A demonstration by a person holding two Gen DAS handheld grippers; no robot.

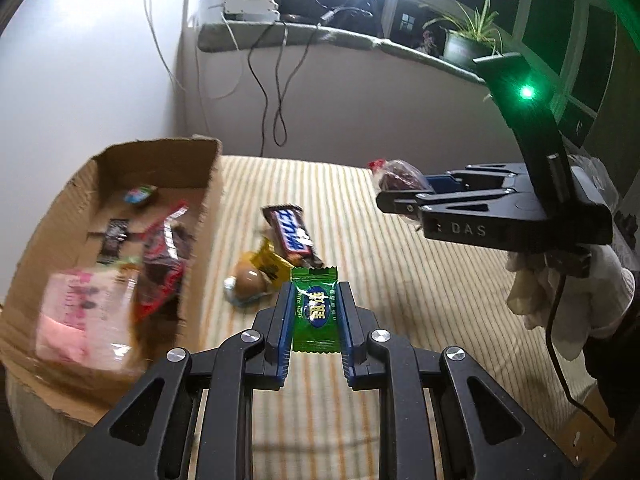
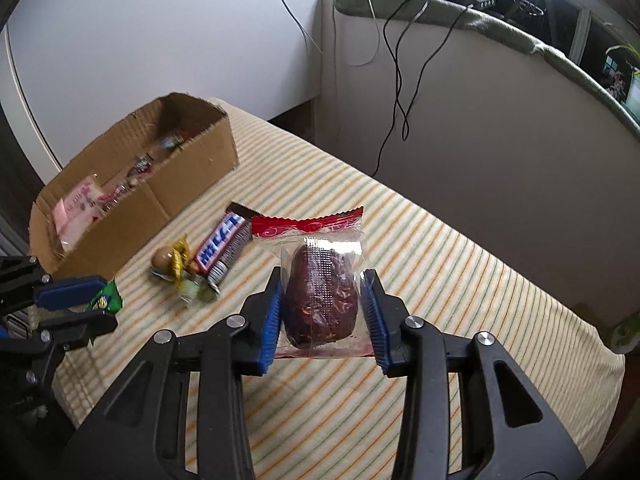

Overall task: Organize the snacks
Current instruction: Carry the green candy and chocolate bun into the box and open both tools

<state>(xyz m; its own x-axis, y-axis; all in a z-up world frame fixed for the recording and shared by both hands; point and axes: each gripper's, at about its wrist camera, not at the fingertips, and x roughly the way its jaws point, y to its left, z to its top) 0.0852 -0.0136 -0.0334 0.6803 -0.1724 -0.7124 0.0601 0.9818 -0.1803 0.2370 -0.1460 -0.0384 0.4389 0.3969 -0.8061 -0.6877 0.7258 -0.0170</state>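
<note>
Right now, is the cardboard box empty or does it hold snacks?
It holds snacks: the cardboard box has several wrapped packets lying inside.

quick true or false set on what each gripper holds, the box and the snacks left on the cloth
1. The left gripper holds a green candy packet. True.
2. The right gripper is empty. False: it is shut on a clear-wrapped dark red snack.
3. The cardboard box is empty. False: several wrapped snacks lie inside.
4. A chocolate bar lies on the striped cloth outside the box. True.
5. Both grippers are over the box. False: both are over the cloth.
</note>
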